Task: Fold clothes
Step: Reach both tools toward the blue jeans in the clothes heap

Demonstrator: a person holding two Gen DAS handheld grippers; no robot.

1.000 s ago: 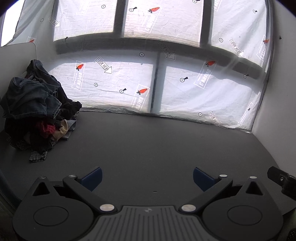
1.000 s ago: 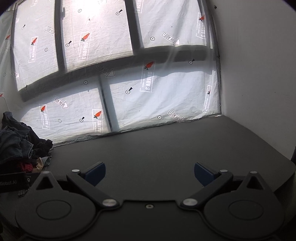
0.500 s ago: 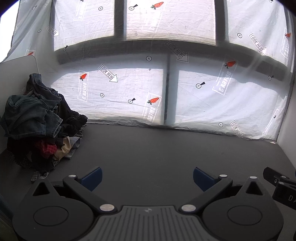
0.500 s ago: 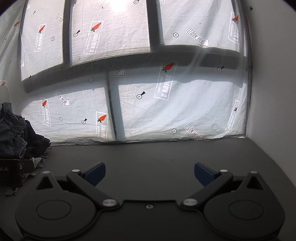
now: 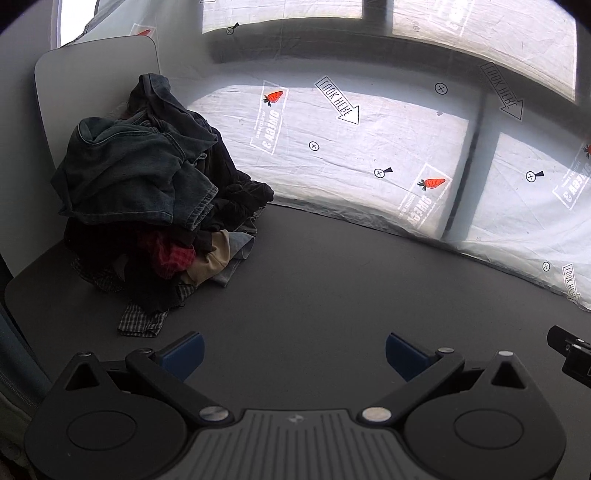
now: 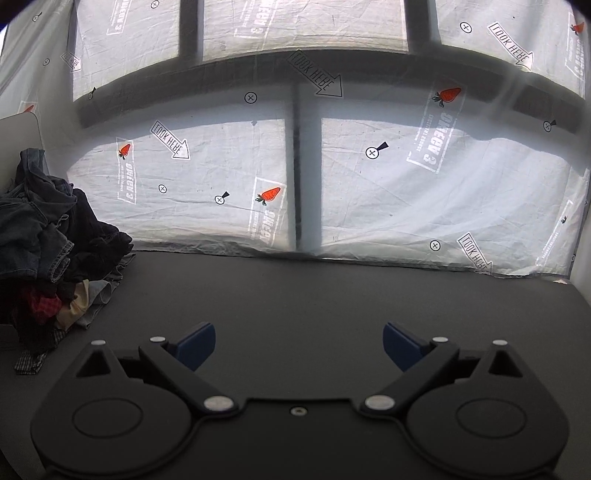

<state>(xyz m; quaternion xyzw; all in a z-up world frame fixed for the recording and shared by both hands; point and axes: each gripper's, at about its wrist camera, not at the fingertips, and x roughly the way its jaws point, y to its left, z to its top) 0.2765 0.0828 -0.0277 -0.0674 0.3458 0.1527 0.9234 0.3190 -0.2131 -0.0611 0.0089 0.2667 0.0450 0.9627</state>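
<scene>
Left wrist view: left gripper (image 5: 293,350) is facing the clothes pile (image 5: 147,199), jaws wide, empty. Right gripper (image 6: 299,341) likewise. Pinch the topmost denim garment (image 5: 133,173) only.

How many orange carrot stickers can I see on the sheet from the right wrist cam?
5: one upper right, one lower centre, one left, one cut at the top-right edge, one faint at the far-left edge. More may lie outside the frame.
</scene>
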